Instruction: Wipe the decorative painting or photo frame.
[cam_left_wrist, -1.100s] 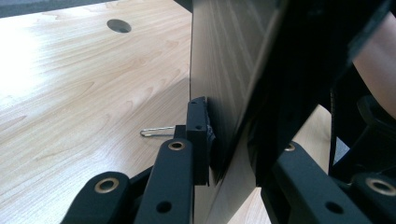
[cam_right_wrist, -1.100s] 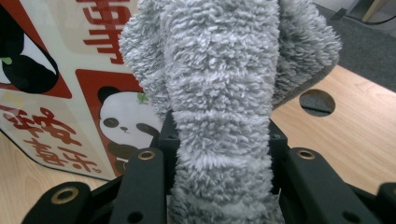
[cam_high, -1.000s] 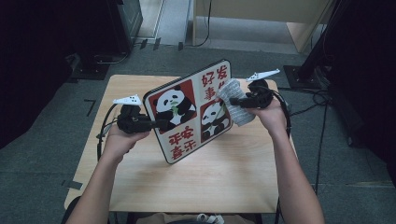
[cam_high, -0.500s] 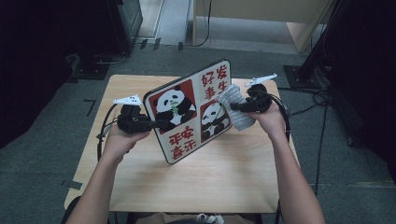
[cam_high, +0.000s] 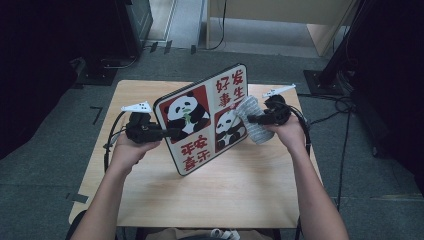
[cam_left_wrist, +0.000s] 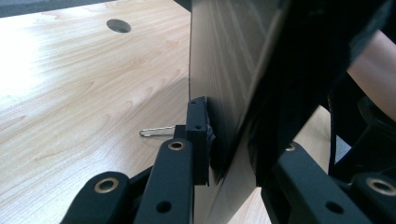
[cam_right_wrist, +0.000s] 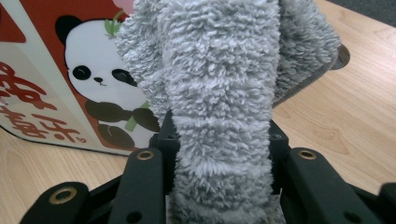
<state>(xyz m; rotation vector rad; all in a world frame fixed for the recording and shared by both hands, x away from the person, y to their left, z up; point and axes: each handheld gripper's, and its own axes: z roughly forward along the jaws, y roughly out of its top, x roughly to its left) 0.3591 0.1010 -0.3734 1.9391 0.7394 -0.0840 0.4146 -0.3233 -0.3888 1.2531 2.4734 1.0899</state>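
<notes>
A square board (cam_high: 205, 125) printed with pandas and red characters stands tilted on edge over the wooden table (cam_high: 240, 185). My left gripper (cam_high: 165, 133) is shut on the board's left edge; in the left gripper view the jaws clamp the thin board (cam_left_wrist: 224, 93) between them. My right gripper (cam_high: 248, 120) is shut on a fluffy grey cloth (cam_high: 252, 125), which presses against the board's right side near the lower panda. In the right gripper view the cloth (cam_right_wrist: 219, 93) hangs between the jaws in front of the panda board (cam_right_wrist: 65, 84).
A small metal clip (cam_left_wrist: 156, 132) lies on the table behind the board. A round cable hole (cam_left_wrist: 118, 25) sits in the tabletop. Dark stands (cam_high: 330, 75) and cables (cam_high: 345, 105) crowd the floor at the right. A pale cabinet (cam_high: 280, 20) stands beyond the table.
The right gripper with the grey cloth has slid down and left along the board's right side. The left gripper and the board have stayed put.
</notes>
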